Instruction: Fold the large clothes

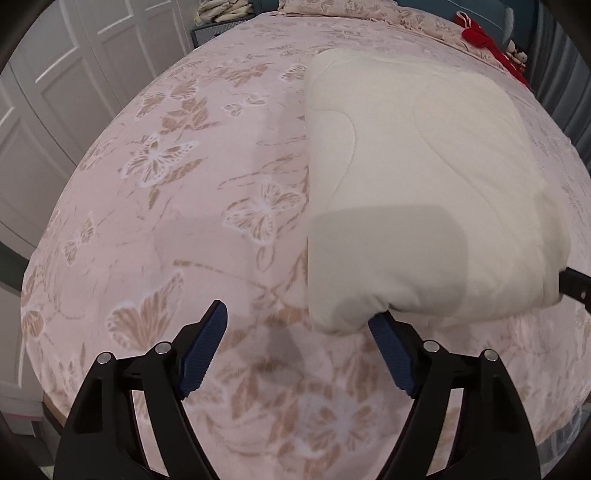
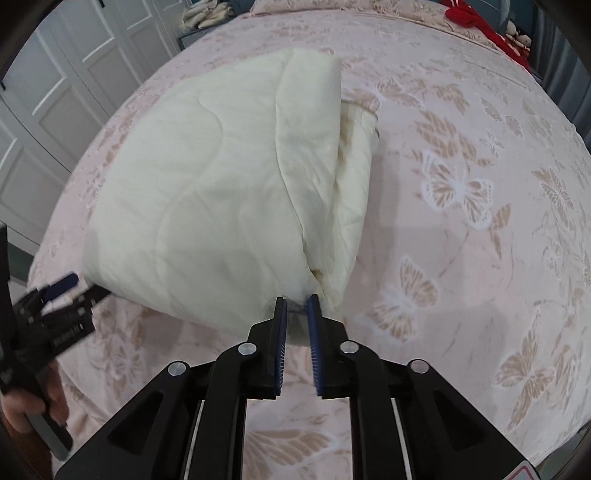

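Note:
A cream quilted comforter (image 1: 417,177) lies folded in thick layers on the pink butterfly bedspread (image 1: 184,192). My left gripper (image 1: 301,314) is open at its near left corner; the right finger's tip (image 1: 384,332) is tucked under the comforter's edge. In the right wrist view the comforter (image 2: 207,192) shows stacked layers along its right side. My right gripper (image 2: 295,301) is shut on the comforter's near right corner. The left gripper (image 2: 70,291) shows at the left edge, open, held by a hand.
White panelled wardrobe doors (image 1: 59,74) stand left of the bed. A red item (image 2: 476,22) lies at the far right near the headboard. Folded pale linens (image 2: 207,14) sit on a stand beyond the bed. The bedspread (image 2: 461,221) stretches to the right.

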A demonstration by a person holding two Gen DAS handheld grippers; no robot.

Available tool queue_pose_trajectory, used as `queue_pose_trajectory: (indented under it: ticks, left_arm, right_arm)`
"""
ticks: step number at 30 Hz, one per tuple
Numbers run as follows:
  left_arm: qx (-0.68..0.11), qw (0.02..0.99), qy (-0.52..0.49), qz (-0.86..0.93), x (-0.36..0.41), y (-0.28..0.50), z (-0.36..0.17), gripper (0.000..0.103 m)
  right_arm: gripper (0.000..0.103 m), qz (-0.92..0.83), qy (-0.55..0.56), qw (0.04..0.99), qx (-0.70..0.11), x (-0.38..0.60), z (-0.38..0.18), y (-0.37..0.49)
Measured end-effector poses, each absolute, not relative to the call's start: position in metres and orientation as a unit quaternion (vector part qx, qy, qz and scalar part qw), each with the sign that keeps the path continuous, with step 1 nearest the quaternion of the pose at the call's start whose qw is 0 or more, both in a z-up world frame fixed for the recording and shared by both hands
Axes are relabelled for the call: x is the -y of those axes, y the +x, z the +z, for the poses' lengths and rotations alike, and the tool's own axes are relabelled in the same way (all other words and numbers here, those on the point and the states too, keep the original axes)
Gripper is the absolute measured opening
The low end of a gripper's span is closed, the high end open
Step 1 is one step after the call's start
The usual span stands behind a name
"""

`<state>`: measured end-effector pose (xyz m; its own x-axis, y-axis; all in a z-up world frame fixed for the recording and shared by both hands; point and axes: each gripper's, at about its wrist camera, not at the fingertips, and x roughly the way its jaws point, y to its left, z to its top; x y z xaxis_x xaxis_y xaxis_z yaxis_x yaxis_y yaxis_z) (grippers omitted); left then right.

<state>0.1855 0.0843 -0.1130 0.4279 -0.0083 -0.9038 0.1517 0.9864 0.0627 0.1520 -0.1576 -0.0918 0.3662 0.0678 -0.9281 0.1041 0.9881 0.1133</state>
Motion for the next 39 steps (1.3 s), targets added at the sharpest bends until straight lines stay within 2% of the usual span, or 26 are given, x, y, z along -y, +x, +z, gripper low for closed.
queue_pose_trajectory:
  ticks: [5,12,16,18,19,20,21,24,26,29,31,32,33,35,36,39]
  left_arm:
    - [-0.542,0.835,0.087,-0.029,-0.080,0.191,-0.136,0.076]
    - [-0.543,0.835,0.087,-0.026,-0.078,0.192,-0.140,0.076]
    - [-0.539,0.838,0.082,-0.033,-0.080,0.182,-0.120,0.074]
    - [-0.526,0.846,0.070,-0.049,-0.087,0.173,-0.098,0.074]
    - [-0.520,0.850,0.066,-0.054,-0.089,0.171,-0.090,0.074]
    - [-0.510,0.856,0.061,-0.058,-0.092,0.169,-0.079,0.074]
    - [-0.494,0.866,0.056,-0.059,-0.094,0.169,-0.064,0.075]
    - [-0.463,0.883,0.042,-0.063,-0.090,0.184,-0.033,0.077]
    - [-0.456,0.887,0.039,-0.063,-0.081,0.201,-0.023,0.077]
    - [-0.457,0.886,0.041,-0.057,-0.061,0.230,-0.021,0.077]
    - [-0.464,0.883,0.037,-0.059,-0.053,0.240,-0.025,0.077]
    - [-0.467,0.882,0.036,-0.058,-0.050,0.245,-0.027,0.077]
    - [-0.470,0.880,0.039,-0.057,-0.046,0.248,-0.029,0.077]
    - [-0.474,0.878,0.044,-0.056,-0.040,0.253,-0.034,0.077]
    - [-0.475,0.877,0.045,-0.056,-0.040,0.252,-0.036,0.077]
    - [-0.480,0.874,0.049,-0.055,-0.039,0.254,-0.044,0.077]
  right_arm:
    - [0.005,-0.022,0.062,0.810,-0.583,0.154,-0.124,0.156]
    - [0.002,-0.025,0.060,0.804,-0.591,0.153,-0.145,0.165]
    - [0.003,-0.023,0.060,0.808,-0.586,0.155,-0.137,0.161]
    - [0.007,-0.016,0.071,0.817,-0.573,0.161,-0.120,0.151]
    - [0.010,-0.011,0.088,0.824,-0.559,0.167,-0.106,0.144]
    - [0.018,-0.007,0.102,0.830,-0.548,0.173,-0.095,0.141]
    - [0.032,-0.007,0.117,0.836,-0.536,0.179,-0.083,0.140]
    - [0.054,-0.024,0.149,0.862,-0.484,0.197,-0.040,0.159]
    - [0.065,-0.020,0.172,0.864,-0.472,0.201,-0.029,0.181]
    - [0.065,-0.021,0.189,0.852,-0.488,0.200,-0.037,0.226]
    - [0.065,-0.028,0.200,0.839,-0.506,0.201,-0.053,0.250]
    - [0.060,-0.030,0.201,0.833,-0.515,0.202,-0.061,0.258]
    - [0.041,-0.031,0.200,0.826,-0.526,0.202,-0.070,0.265]
    - [0.015,-0.011,0.206,0.819,-0.535,0.203,-0.083,0.271]
    - [0.009,-0.018,0.193,0.828,-0.526,0.203,-0.077,0.268]
    - [0.007,-0.056,0.135,0.845,-0.515,0.194,-0.067,0.257]
